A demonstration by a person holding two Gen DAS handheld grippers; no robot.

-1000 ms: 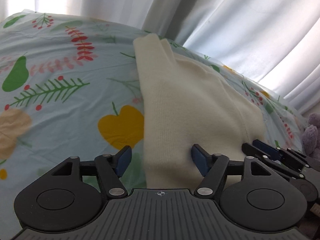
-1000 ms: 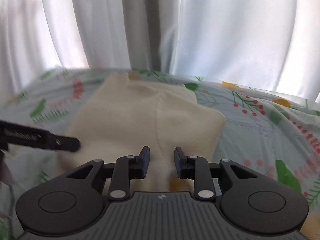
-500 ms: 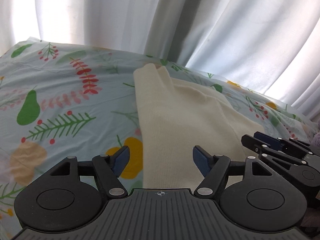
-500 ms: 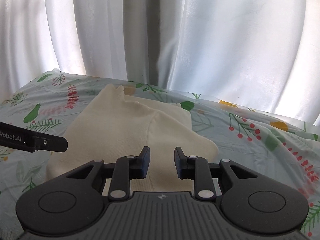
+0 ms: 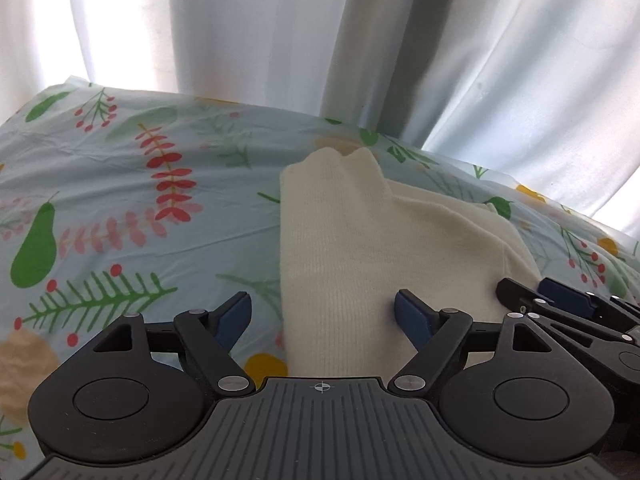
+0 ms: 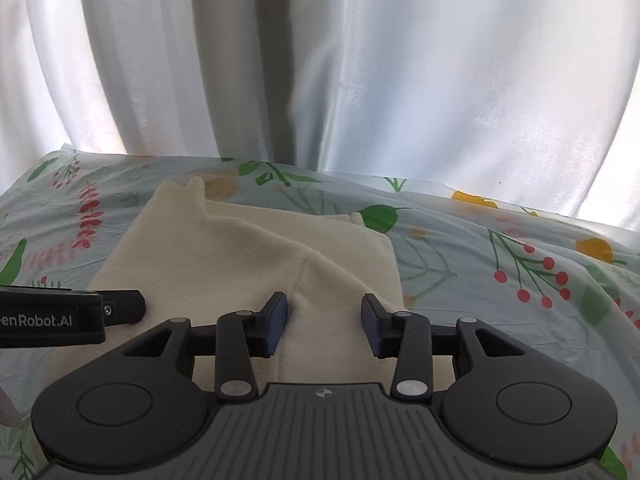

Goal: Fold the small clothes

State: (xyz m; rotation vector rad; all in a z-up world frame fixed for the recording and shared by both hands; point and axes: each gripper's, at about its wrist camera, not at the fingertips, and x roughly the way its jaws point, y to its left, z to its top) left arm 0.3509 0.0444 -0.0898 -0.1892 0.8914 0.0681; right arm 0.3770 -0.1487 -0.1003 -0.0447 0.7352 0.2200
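Claws over a folded cream garment [image 5: 360,248]

Left claw [image 5: 323,318] and right claw [image 6: 324,326] are both opening, empty, above cloth lying on the leaf-print sheet [image 5: 120,208].

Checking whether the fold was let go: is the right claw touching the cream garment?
Cannot tell. In the right wrist view the right claw is opening over the cream garment, nothing pinched, but no gap below shows.

Both tools [image 5: 323,317] [image 6: 324,325] withdrew from garment [image 5: 360,248], opening.
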